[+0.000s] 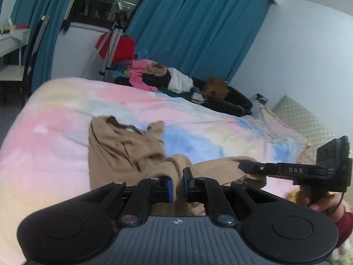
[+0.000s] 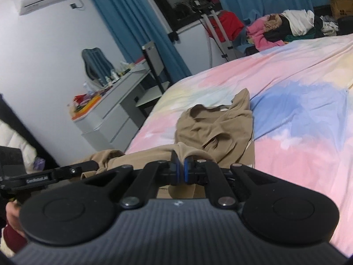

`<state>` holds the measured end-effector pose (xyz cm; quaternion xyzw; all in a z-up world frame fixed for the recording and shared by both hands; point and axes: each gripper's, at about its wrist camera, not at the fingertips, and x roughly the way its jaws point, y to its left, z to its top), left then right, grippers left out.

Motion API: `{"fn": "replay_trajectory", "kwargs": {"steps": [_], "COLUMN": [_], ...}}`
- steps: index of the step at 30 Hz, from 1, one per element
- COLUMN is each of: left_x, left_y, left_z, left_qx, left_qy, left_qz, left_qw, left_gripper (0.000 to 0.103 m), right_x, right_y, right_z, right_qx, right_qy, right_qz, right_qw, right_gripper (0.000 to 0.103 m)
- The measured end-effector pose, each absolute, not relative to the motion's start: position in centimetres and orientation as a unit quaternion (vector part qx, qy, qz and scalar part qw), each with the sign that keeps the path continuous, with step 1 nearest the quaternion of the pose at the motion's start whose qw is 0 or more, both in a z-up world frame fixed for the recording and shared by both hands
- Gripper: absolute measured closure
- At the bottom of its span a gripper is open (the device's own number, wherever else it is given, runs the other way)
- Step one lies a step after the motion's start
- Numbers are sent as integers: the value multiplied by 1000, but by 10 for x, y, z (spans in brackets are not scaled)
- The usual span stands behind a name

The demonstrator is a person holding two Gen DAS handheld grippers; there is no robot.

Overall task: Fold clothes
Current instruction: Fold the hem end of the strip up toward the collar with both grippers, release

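Pastel bed (image 1: 55, 132) carries a crumpled tan garment (image 1: 123, 150).

The left hand-held gripper (image 1: 178, 184) is black, with blue finger pads (image 1: 169, 186), silver pivot screws and a ribbed grey housing. The right hand-held gripper (image 2: 181, 172) matches it. Bare fingers (image 1: 317, 201) emerge from a maroon sleeve (image 1: 344, 223).

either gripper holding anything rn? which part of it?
Both hold the tan garment by its near edge: left gripper and right gripper each pinch a bunched fold there. The rest lies on the bedsheet.
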<state>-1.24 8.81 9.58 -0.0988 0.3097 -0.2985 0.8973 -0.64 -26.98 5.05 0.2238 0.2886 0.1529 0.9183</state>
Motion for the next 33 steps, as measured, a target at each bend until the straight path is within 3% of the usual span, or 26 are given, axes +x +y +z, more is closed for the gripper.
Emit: {"fn": "replay_trajectory", "kwargs": {"steps": [9, 15, 23, 24, 25, 26, 27, 28, 33], "left_x": [137, 191, 175, 171, 167, 163, 159, 154, 115], "left_y": [51, 34, 27, 27, 27, 26, 26, 26, 27], "left_z": [-10, -86, -82, -79, -76, -72, -69, -66, -35], "left_qx": [-87, -53, -14, -10, -6, -2, 3, 7, 23], "left_qy": [368, 411, 385, 379, 374, 369, 364, 358, 299], "left_qz": [-243, -212, -197, -195, -193, -191, -189, -187, -178], "left_qw": [894, 885, 902, 904, 907, 910, 912, 915, 937], "left_gripper": [91, 88, 83, 74, 57, 48, 34, 27, 17], "right_x": [124, 168, 168, 165, 163, 159, 153, 146, 112], "right_y": [-274, -263, -255, -255, -254, -255, -257, -257, -249], "right_z": [-39, -101, -103, -101, -99, -97, -94, -90, -69], "right_qx": [219, 181, 147, 143, 139, 142, 152, 160, 131], "right_qy": [355, 406, 408, 406, 405, 401, 394, 383, 330], "right_qz": [108, 86, 81, 79, 76, 76, 77, 76, 53], "right_qw": [902, 892, 897, 899, 901, 902, 903, 907, 934], "right_gripper": [95, 94, 90, 85, 73, 64, 42, 28, 27]}}
